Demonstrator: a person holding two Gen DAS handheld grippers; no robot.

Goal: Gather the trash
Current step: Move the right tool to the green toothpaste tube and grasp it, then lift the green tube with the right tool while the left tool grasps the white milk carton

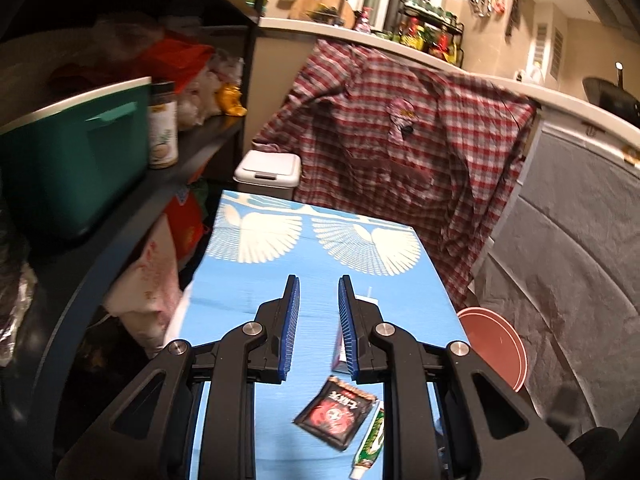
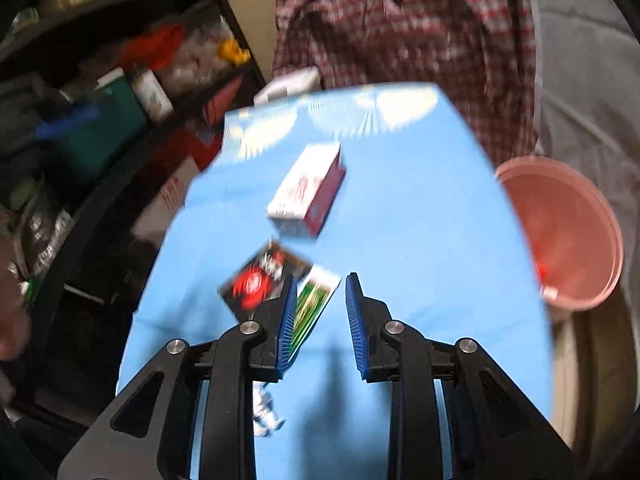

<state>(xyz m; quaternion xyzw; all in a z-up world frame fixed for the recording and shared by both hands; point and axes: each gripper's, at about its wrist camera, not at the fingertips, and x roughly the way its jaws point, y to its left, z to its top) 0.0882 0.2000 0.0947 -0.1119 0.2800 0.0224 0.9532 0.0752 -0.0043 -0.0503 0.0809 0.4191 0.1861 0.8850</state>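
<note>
A blue table (image 1: 256,280) (image 2: 420,240) holds the trash. A black and red sachet (image 1: 334,414) (image 2: 260,284) lies flat. A green wrapper (image 1: 372,440) (image 2: 312,308) lies beside it. A white and red carton (image 2: 308,188) lies further back; in the left wrist view the carton (image 1: 340,354) is mostly hidden behind the right finger. A crumpled foil scrap (image 2: 266,416) lies near the front. My left gripper (image 1: 318,292) is open and empty above the table. My right gripper (image 2: 322,292) is open and empty, its left finger over the green wrapper.
A pink bucket (image 2: 560,236) (image 1: 496,344) stands on the floor right of the table. A white lidded bin (image 1: 268,172) stands behind the table. A plaid shirt (image 1: 400,140) hangs over the counter. Dark shelves (image 1: 120,184) with a green tub line the left.
</note>
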